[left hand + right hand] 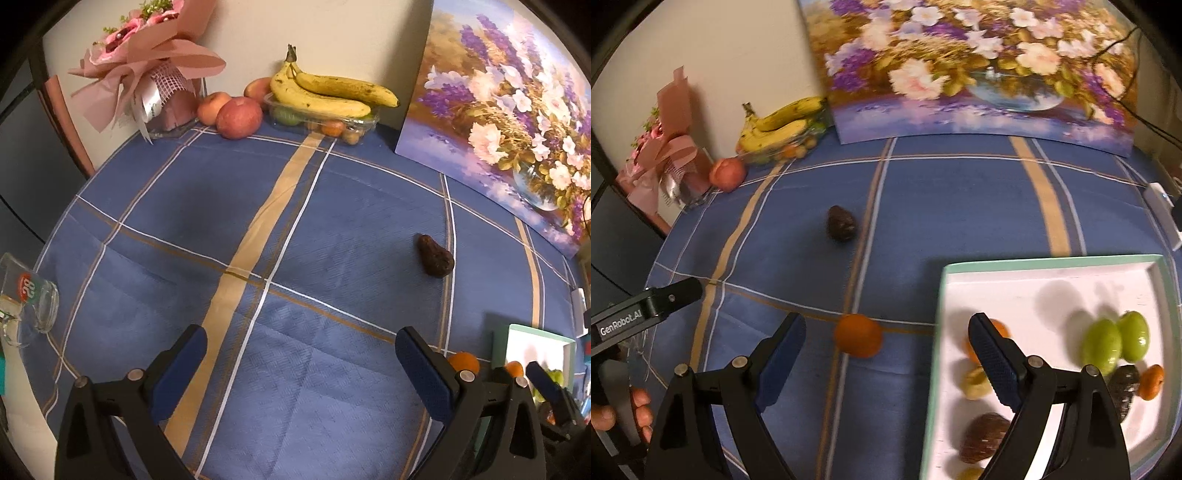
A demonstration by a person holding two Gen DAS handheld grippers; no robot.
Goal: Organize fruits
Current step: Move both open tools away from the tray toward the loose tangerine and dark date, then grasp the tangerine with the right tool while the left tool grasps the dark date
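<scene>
Two grippers are seen, both with jaws spread wide and nothing held: the left gripper is poised over bare blue checked tablecloth, and the right gripper is placed at the left edge of a white tray with a green rim. One orange is found on the cloth just left of the tray, between the right gripper's fingers in that view but not gripped. One dark avocado is left alone on the cloth, well apart from the tray. Inside the tray are counted two green fruits side by side, two oranges, at least two dark brown fruits and a yellowish one, partly hidden by the gripper. At the back wall, three apples are counted beside a clear plastic box filled with small fruits, on which a bunch of three bananas is laid. One bouquet, one flower painting and one glass are also seen.
</scene>
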